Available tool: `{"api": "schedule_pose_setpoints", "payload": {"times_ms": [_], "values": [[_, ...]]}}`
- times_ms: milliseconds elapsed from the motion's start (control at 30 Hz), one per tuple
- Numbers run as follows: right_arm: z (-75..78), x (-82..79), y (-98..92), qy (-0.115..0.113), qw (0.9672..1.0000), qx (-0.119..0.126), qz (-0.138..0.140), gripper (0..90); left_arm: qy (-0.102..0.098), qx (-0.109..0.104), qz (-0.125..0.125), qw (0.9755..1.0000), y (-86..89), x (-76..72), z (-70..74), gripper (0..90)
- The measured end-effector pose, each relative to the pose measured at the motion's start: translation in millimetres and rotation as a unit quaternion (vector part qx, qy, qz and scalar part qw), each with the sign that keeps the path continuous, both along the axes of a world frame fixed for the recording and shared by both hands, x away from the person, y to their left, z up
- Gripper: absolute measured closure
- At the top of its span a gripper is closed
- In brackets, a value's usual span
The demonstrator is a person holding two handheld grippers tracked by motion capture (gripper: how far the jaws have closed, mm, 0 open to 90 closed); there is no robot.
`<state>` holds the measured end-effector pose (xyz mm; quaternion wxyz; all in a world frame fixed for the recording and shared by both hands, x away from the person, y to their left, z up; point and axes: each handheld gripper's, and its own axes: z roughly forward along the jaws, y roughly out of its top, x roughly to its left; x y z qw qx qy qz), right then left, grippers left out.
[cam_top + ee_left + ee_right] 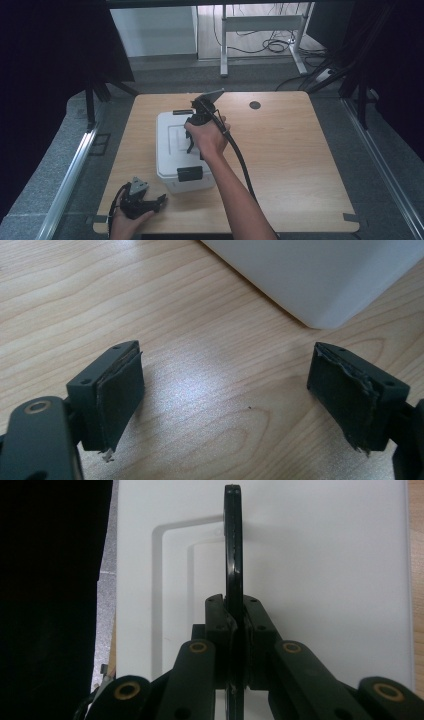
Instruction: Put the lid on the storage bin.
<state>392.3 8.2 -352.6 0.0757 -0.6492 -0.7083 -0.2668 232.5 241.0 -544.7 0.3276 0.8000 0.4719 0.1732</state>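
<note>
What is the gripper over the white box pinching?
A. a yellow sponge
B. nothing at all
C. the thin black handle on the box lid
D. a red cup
C: in the right gripper view the right gripper has its jaws closed on the thin black handle, which stands up on edge over the lid of the white box.

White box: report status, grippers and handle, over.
Right gripper shut on black handle, raised from white box lid. Left gripper open, resting on table beside box. Nothing in the way.
</note>
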Motion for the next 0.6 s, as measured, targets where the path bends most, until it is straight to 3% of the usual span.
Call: {"api": "schedule_pose_setpoints", "payload": {"times_ms": [200, 600], "values": [[5.5, -2.0, 0.8, 0.001, 1.0000, -0.004, 0.001, 84.1, 0.000, 0.000, 0.000, 1.0000, -0.1, 0.1, 0.0, 14.9], [-7.0, -1.6, 2.2, 0.003, 0.9999, -0.012, 0.001, 83.9, 0.001, 0.000, 0.000, 1.0000, -0.1, 0.1, 0.1, 15.0]]}}
